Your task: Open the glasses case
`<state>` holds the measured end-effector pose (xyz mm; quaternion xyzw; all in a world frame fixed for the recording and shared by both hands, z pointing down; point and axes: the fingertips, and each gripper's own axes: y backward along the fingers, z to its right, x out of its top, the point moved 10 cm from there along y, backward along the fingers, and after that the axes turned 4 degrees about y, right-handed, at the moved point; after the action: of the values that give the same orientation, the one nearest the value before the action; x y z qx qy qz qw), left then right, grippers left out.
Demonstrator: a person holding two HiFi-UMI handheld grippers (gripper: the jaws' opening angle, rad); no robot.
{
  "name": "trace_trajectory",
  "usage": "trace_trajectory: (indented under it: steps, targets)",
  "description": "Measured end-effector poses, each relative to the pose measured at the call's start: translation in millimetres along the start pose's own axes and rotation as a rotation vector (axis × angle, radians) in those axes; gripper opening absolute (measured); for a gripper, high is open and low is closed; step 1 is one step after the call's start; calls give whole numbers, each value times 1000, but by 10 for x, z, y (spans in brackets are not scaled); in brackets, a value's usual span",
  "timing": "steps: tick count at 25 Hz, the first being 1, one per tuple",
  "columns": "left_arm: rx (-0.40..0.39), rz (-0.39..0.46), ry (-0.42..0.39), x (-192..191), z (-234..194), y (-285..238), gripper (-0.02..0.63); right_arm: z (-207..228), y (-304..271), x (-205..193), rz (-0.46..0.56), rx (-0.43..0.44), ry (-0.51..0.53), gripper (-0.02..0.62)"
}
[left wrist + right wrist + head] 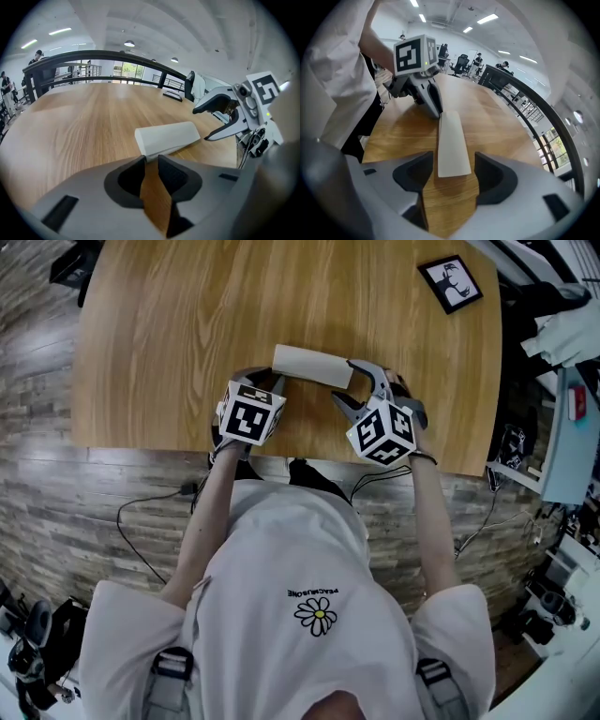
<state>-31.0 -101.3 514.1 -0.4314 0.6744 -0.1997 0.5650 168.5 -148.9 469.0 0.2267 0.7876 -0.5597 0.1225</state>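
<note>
Head view: long, off-white, rounded hard-shell glasses case [314, 366] lying flat on light-brown wooden table [169, 324], near the front edge; left hand-held gripper [267, 382] at one end, right hand-held gripper [354, 385] at the other.
Left gripper view: released but narrow; jaws a small way apart with bare wood between them, tips right at the near corner of the case, no pad seen pressing on it.
Right gripper view: released and spread wide; jaws straddling the other end of the case, a strip of table showing on either side, pads clear of the shell.
Case: closed as far as shows; no lid raised in any view, nothing of the inside visible.
Done: approach only, both ends bracketed.
Left to do: probably everything that counts, namely steadying one end, catching the lid edge with the other side, lifting and swinging it back.
Elsewhere: small black-framed picture [451, 283] near the far right corner, well apart from the case.
</note>
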Motion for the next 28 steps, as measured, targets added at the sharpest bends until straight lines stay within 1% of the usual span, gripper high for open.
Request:
trace_trajectory:
  steps: [2,7,13,16,18,21,24,28]
  targets:
    - [1,2,-13,10,9,8,100,-40,-85,-35,-26,7,22,262]
    - [-4,-21,-9,30,-5,1,95,-55,-199,-73,-55,-23,56,262]
    - [-12,-29,-7,47,-9,0,94,-78,-278,-88,-86,-30,100,261]
    - [-15,-29,-9,52,-6,-2,92,-97,-310,-93,-108,-47,135,245]
    - [-18,-33,-11,40,-11,-5,91,-110,-318,-82,-119,-54,153,245]
    - [-21,-37,-17,37,-19,-9,89,-121,-317,-77,-125,-58,157,241]
    - [-20,-36,-22,34,-25,-10,87,-97,-317,-70,-121,-35,131,236]
    - [-17,-33,-28,28,-15,7,86,-13,-293,-40,-132,37,98,235]
